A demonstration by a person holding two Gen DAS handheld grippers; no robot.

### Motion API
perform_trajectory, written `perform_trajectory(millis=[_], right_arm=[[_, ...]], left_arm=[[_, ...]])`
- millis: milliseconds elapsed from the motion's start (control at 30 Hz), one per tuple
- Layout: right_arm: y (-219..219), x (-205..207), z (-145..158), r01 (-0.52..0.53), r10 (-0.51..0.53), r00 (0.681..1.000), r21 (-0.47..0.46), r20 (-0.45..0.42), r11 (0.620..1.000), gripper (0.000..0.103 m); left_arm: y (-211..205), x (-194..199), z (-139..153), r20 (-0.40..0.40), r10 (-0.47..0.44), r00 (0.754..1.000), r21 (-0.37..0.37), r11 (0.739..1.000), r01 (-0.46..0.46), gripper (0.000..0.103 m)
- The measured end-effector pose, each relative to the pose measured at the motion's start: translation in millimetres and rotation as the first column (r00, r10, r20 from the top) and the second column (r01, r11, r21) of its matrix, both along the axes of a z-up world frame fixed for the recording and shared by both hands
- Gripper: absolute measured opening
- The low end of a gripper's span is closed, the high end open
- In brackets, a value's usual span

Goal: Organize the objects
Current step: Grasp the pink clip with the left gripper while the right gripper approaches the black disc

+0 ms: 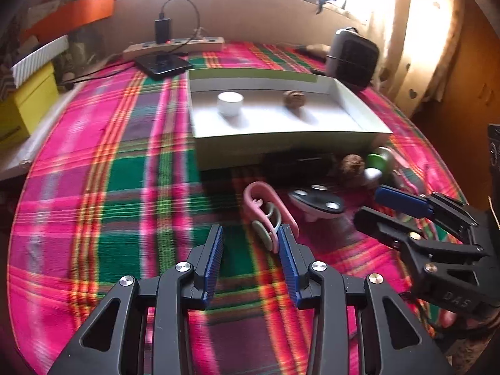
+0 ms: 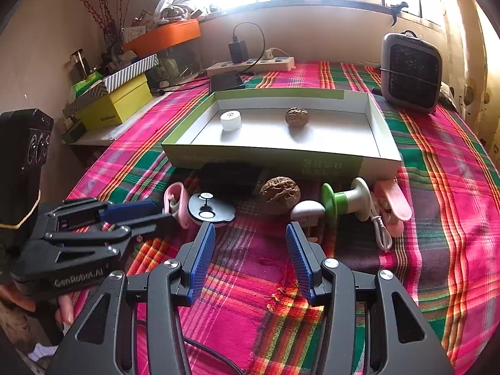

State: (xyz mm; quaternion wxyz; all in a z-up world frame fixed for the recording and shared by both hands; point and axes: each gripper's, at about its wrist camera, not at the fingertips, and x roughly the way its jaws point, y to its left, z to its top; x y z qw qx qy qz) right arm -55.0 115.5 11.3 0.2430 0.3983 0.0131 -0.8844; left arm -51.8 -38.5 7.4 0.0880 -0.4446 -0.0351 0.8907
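Note:
A shallow white box (image 2: 275, 156) (image 1: 281, 140) on the plaid cloth holds a white cap (image 2: 231, 120) (image 1: 230, 103) and a walnut (image 2: 297, 116) (image 1: 294, 98). In front of it lie a pink clip (image 1: 265, 209) (image 2: 176, 206), a black round piece (image 1: 317, 201) (image 2: 211, 209), a second walnut (image 2: 279, 195) (image 1: 352, 164), a green-and-white spool (image 2: 343, 201) (image 1: 376, 165), a white piece (image 2: 307, 211) and a pink clip with a white cable (image 2: 392, 206). My left gripper (image 1: 251, 234) (image 2: 147, 215) is open, its tips just short of the pink clip. My right gripper (image 2: 250, 231) (image 1: 375, 206) is open and empty, short of the black piece and walnut.
A grey fan heater (image 2: 411, 72) stands at the back right. A power strip with a charger (image 2: 250, 62) and a black device (image 2: 226, 81) lie behind the box. Yellow and striped boxes (image 2: 118, 100) and an orange tray (image 2: 162, 36) sit at the left.

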Motion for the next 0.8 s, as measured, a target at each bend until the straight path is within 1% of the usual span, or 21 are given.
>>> perform_trajectory(millis=[200, 300, 367, 433, 533, 633, 800], right_arm=[[-3.4, -1.4, -3.3, -0.009, 0.009, 1.0, -0.002, 0.009, 1.0, 0.049], [-9.8, -0.6, -4.5, -0.033, 0.033, 0.999, 0.003, 0.009, 0.999, 0.049], [-13.0, -1.7, -5.1, -0.042, 0.042, 0.999, 0.002, 0.014, 0.999, 0.049], [-17.0, -3.9, -6.0, -0.053, 0.053, 0.998, 0.0, 0.024, 0.999, 0.049], [-22.4, -6.8, -7.7, -0.072, 0.072, 0.996, 0.0, 0.046, 0.997, 0.049], [-25.1, -8.7, -7.0, -0.073, 0.073, 0.996, 0.002, 0.042, 0.997, 0.049], [-34.9, -12.4, -8.8, -0.084, 0.082, 0.995, 0.049, 0.053, 0.995, 0.049]], left_arm=[[-16.8, -2.3, 0.2, -0.008, 0.045, 0.999, -0.034, 0.998, -0.045, 0.034], [-27.2, -1.8, -1.5, -0.006, 0.073, 0.997, -0.035, 0.997, -0.073, 0.034], [-31.4, -1.1, -1.0, -0.006, 0.081, 0.997, -0.019, 0.996, -0.081, 0.034], [-32.3, -0.3, 0.5, -0.011, 0.069, 0.998, 0.007, 0.998, -0.069, 0.034], [-30.2, 1.6, 3.3, -0.017, 0.015, 1.0, 0.059, 0.998, -0.014, 0.034], [-26.1, 3.2, 6.1, -0.03, -0.025, 0.999, 0.082, 0.996, 0.028, 0.034], [-19.4, 3.1, 9.3, -0.033, -0.073, 0.997, 0.091, 0.993, 0.076, 0.035]])
